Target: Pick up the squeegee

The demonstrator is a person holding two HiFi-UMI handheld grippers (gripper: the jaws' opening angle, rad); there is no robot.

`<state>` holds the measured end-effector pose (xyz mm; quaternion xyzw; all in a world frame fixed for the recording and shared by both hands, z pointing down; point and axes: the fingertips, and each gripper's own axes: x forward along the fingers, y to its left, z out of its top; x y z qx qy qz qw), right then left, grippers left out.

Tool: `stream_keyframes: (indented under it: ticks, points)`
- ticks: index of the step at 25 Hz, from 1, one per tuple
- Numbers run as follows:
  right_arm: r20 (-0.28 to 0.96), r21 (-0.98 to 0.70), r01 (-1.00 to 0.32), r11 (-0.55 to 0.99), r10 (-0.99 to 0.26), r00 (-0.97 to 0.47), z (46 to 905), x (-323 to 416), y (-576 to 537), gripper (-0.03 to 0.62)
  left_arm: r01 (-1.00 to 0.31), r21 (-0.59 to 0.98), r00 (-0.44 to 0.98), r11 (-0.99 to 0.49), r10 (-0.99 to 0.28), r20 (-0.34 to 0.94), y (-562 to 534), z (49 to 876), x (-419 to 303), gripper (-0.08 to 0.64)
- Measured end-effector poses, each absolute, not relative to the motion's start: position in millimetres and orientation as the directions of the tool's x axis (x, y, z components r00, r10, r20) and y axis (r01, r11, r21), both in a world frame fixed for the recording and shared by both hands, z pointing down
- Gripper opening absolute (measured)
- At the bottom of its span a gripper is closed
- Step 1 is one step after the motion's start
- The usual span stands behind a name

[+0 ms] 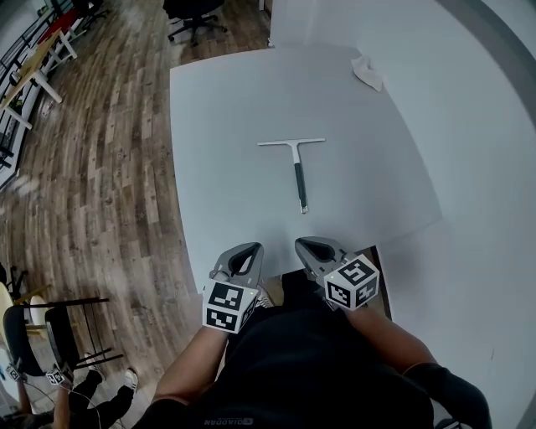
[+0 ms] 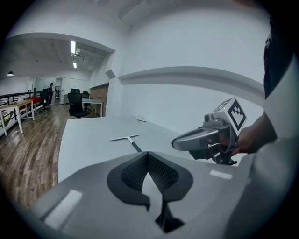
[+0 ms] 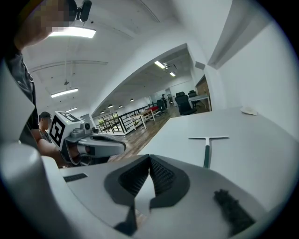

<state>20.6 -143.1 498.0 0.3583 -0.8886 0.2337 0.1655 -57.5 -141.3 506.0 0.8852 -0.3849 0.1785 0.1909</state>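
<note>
Approach stage is judged. Jaws of left gripper (image 1: 245,254) and right gripper (image 1: 313,248) are closed, empty. One must be opened at the squeegee (image 1: 297,170)

A pale grey rectangular tabletop (image 1: 218,109) stands against a plain white wall (image 1: 477,92) on its right. A brown wood-plank floor (image 1: 109,167) spreads to its left. A black wheeled office chair (image 1: 194,15) stands past the far edge, and light wooden desks (image 1: 33,63) line the far left. Long ceiling strip lights (image 3: 72,32) glow overhead, and a black railing (image 3: 124,122) runs in the distance.
</note>
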Motion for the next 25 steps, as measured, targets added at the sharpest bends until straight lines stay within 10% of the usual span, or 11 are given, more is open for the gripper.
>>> stream_keyframes:
  ticks: [25]
  points:
    - [0.611,-0.286,-0.801,0.526,-0.544,-0.575,595,83,-339,0.006,-0.801,0.163,0.546,-0.576,-0.59,0.596,-258,565,-27,0.008]
